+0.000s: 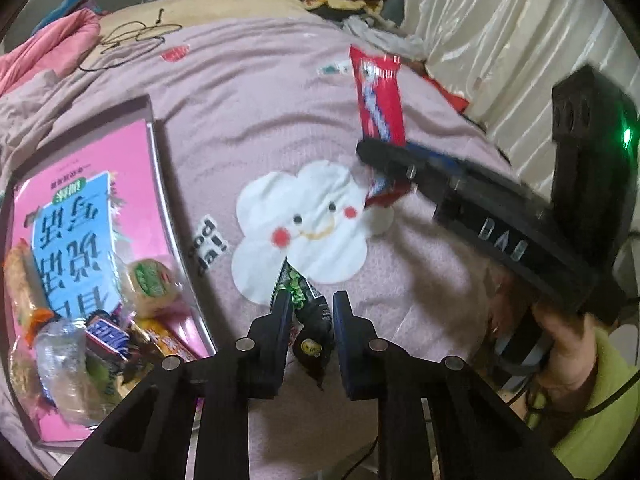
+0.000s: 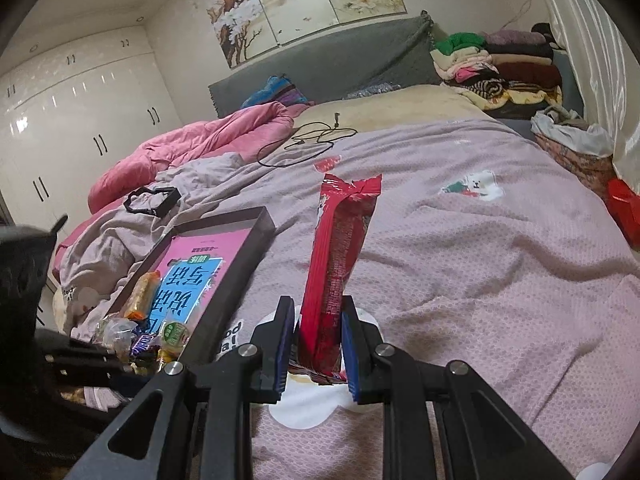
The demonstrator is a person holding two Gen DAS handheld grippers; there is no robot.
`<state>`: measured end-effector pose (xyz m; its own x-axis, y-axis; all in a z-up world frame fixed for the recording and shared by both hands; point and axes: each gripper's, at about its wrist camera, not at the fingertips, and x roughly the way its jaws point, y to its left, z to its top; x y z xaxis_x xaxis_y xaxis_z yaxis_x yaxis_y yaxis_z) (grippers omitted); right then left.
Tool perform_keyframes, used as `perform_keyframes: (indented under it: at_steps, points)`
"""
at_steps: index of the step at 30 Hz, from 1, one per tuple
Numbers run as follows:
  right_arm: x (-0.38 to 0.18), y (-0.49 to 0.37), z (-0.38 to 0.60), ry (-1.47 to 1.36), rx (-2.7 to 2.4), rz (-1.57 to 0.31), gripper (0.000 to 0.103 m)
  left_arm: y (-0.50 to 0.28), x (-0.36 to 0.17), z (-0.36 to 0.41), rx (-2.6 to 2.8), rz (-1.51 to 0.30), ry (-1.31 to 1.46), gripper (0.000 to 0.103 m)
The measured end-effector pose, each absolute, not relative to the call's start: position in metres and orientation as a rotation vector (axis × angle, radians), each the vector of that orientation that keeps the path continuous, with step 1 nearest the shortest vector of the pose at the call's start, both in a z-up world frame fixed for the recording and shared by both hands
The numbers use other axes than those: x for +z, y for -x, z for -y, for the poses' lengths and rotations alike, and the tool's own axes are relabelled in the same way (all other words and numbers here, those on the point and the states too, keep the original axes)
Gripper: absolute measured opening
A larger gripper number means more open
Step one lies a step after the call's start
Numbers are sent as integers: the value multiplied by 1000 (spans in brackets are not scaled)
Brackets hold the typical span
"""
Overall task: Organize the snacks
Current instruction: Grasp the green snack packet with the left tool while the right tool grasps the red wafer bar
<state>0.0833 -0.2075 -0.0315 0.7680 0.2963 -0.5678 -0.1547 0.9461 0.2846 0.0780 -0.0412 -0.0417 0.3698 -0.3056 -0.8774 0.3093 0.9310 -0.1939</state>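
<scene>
Here: two snack packets gripped over the bed

Here the left hand-held gripper (image 1: 310, 312) has its jaws drawn in against a dark snack packet (image 1: 310, 320) printed with green, which stands between the blue pads just above the pink bedspread (image 1: 248, 120). The packet's serrated top edge lies over the lower part of a white cloud patch (image 1: 304, 224) with a smiling face sewn into the cover.

The right hand-held gripper (image 2: 318, 320) is clamped on the lower part of a long red snack bar (image 2: 340, 248), which rises upright from the jaws with its crimped end topmost. In the left wrist view the same bar (image 1: 380, 96) sticks up from that gripper, over the right side of the cloud patch, and a hand (image 1: 560, 344) in a lime-green sleeve (image 1: 596, 408) holds the gripper's handle.

Towards the left edge of the bed sits a shallow dark-rimmed tray (image 1: 150, 120) with a pink printed bottom. Its near end holds a pile of snacks: a round green-labelled cake (image 1: 150, 284), a blue-wrapped chocolate bar (image 1: 108, 336), an orange-wrapped bar (image 2: 142, 296) and clear wrappers.

Farther off, a black cable (image 2: 308, 144) lies coiled on the bed, a pink quilt (image 2: 192, 148) is bunched at the left edge, and folded clothes (image 2: 496, 68) are stacked at the far right corner by the grey headboard (image 2: 320, 68)
</scene>
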Motion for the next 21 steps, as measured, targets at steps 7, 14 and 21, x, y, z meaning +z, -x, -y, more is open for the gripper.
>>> perform_keyframes:
  at_steps: [7, 14, 21]
  points:
    - [-34, -84, 208, -241, 257, -657, 23, -78, -58, 48, -360, -1156, -64, 47]
    - [-34, -84, 209, -256, 265, -657, 23, -83, -68, 54, -355, -1188, -64, 47]
    - [-33, -83, 209, -258, 270, -657, 23, -90, -76, 70, -397, -1234, 11, 47]
